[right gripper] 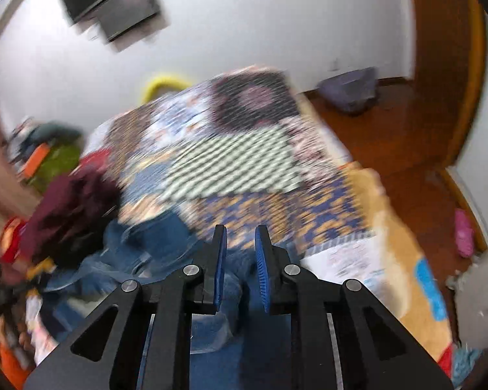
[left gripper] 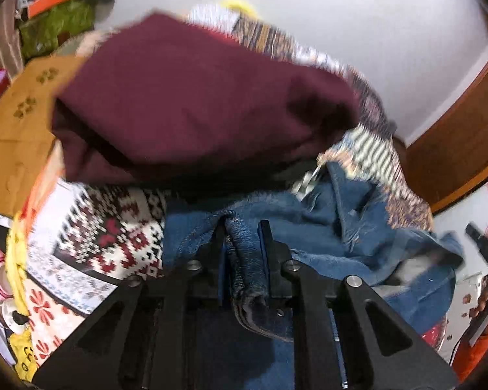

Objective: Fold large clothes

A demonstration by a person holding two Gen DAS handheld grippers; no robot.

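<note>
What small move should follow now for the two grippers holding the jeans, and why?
Probably draw the two grippers apart to stretch the denim flat. The left gripper has its jaws shut on a thick seam of the blue jeans; the right gripper seems to pinch denim too, though blurred. The jeans lie bunched against the maroon garment on the patterned bedspread.

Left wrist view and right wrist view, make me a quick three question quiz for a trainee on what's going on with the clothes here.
1. True or false: the left claw is shut on a fold of the jeans.
2. What colour is the garment lying beyond the jeans? A green, B maroon, C white.
3. Fill in: the clothes lie on a patterned ____.

Key: 1 true. 2 B. 3 bedspread. In the right wrist view the right claw has denim between its pads too, though blur hides how firmly it is pinched.
</note>
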